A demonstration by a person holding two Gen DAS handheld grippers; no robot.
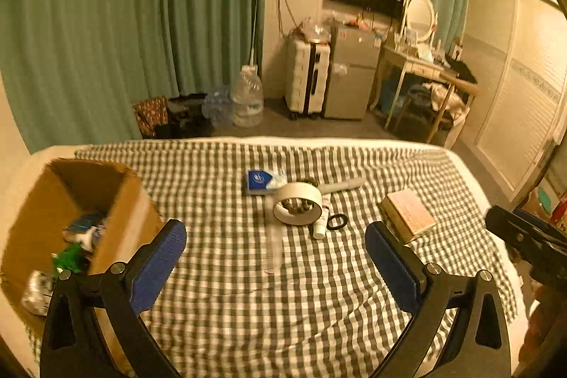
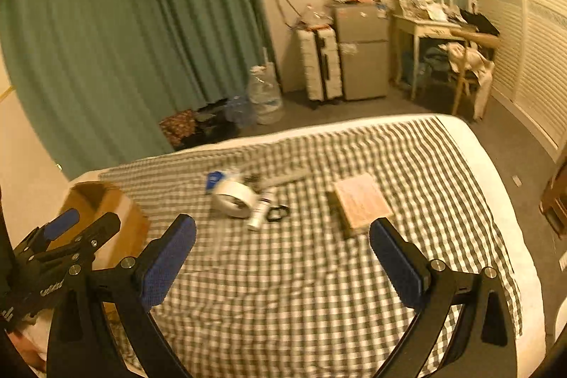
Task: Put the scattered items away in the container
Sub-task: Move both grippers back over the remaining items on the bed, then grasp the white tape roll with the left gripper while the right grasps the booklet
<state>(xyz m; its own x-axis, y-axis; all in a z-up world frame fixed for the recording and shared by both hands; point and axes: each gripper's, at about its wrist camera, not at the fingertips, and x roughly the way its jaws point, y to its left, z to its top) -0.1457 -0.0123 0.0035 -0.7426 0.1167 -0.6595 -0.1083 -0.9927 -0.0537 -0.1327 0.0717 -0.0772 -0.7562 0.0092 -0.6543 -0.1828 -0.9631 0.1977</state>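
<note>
We are holding left gripper [image 1: 275,253] and right gripper [image 2: 282,249] above checked bedcover [image 1: 248,307], both spread wide, gripping nothing. No label readable; blue packet [image 1: 264,180] print too blurred. Tape roll [image 1: 297,203], white tube [image 1: 321,218], black hair tie [image 1: 337,221], pink box [image 1: 407,214] lying mid-bed. Cardboard box [image 1: 117,229] sitting near left, partly filled.

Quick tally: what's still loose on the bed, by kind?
Tape roll: 1
Blue-white packet: 1
Hairbrush: 1
White tube: 1
Black hair tie: 1
Clear comb: 1
Pink box: 1
Total: 7
</note>
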